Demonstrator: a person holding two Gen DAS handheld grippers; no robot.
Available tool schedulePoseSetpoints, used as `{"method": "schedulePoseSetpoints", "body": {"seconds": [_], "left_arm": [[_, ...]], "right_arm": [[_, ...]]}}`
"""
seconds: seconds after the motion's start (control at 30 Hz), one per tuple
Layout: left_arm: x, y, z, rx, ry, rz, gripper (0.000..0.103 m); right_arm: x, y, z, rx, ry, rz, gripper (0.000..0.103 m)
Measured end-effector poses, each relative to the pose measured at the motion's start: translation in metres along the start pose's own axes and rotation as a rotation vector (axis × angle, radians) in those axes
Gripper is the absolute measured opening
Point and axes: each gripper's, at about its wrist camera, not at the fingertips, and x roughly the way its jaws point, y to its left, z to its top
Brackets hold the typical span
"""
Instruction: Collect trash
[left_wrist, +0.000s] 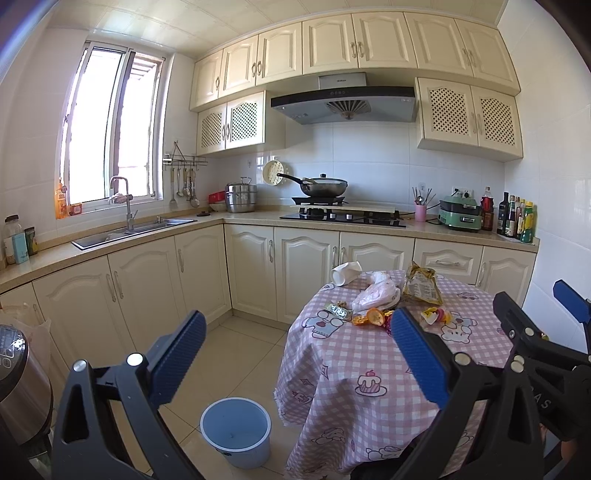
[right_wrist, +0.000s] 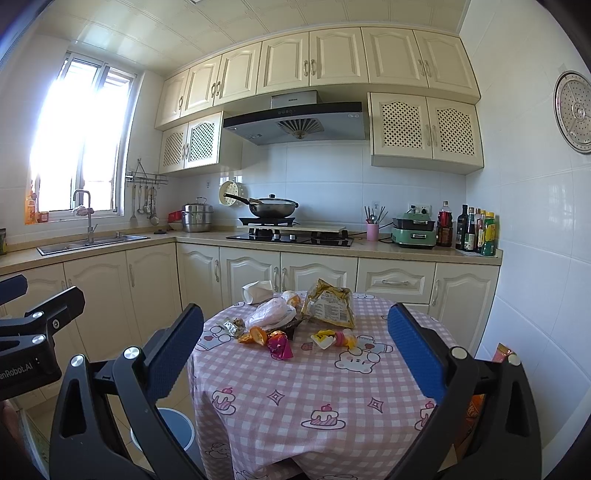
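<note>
On the round table (right_wrist: 332, 398) with the pink checked cloth, the trash lies in a little heap near the far side. A tipped-over white paper cup (right_wrist: 257, 291) sits at the back edge. Beside it are a crumpled clear plastic bag (right_wrist: 271, 312) and a torn yellow snack bag (right_wrist: 328, 303). Closer to the front lie a small foil wrapper (right_wrist: 233, 326), a piece of orange peel (right_wrist: 255, 336), a shiny pink wrapper (right_wrist: 279, 344) and a yellow and pink wrapper (right_wrist: 332, 338).

The right gripper (right_wrist: 295, 354) hangs above the near side of the table. Its blue fingers (right_wrist: 413, 350) are spread wide apart and hold nothing. The left gripper (left_wrist: 299, 354) is up in the air by the left side of the table. Its fingers are wide apart too, with nothing between them.

Down on the tiled floor, just beside the table, stands a blue bucket (left_wrist: 235, 432) with a white rim. Its inside looks bare.
</note>
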Motion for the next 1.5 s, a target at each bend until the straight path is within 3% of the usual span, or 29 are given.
{"method": "schedulePoseSetpoints", "body": {"seconds": [0.8, 1.5], "left_arm": [[0.005, -0.001, -0.004, 0.007, 0.012, -0.001, 0.098], [0.051, -0.002, 0.02, 0.009, 0.095, 0.012, 0.098]], "right_arm": [[0.006, 0.002, -0.005, 0.008, 0.011, 0.002, 0.096], [0.049, -0.004, 0.017, 0.048, 0.09, 0.042, 0.096]]}}
